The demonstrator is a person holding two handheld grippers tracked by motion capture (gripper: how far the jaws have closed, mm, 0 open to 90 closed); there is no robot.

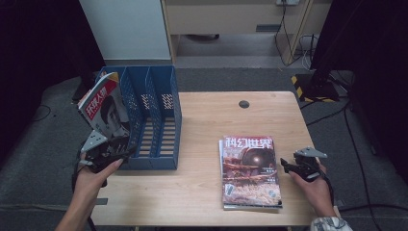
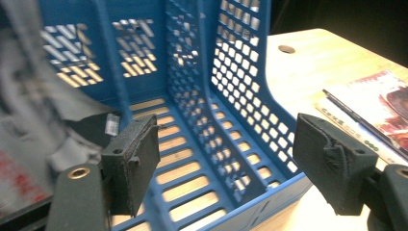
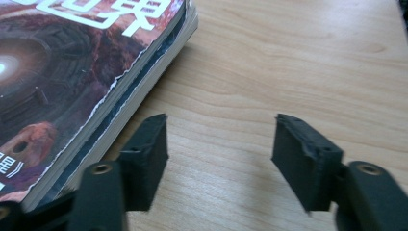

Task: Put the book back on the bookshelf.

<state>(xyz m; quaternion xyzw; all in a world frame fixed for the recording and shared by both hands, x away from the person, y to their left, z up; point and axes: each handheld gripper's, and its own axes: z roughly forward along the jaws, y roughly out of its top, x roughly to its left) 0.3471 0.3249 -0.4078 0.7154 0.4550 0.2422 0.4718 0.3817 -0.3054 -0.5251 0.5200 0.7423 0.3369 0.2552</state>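
The magazine with the face on its red cover (image 1: 103, 108) leans tilted in the leftmost compartment of the blue file rack (image 1: 159, 120), just beside your left gripper (image 1: 115, 151). In the left gripper view it is a grey-and-red blur (image 2: 33, 144) off the left jaw; whether it touches that jaw you cannot tell. The rack's perforated dividers (image 2: 192, 91) stand straight ahead of the jaws, which gape wide with nothing pinched between them. Across the bare wood of the table (image 1: 207, 125) lies a stack of magazines (image 1: 250, 171), flat — a science-fiction cover on top. Your right gripper (image 1: 291, 166) sits just beside the stack's right edge; its jaws stand apart over bare tabletop (image 3: 288, 62) — nothing held, the stack's edge (image 3: 139, 91) off its left jaw.
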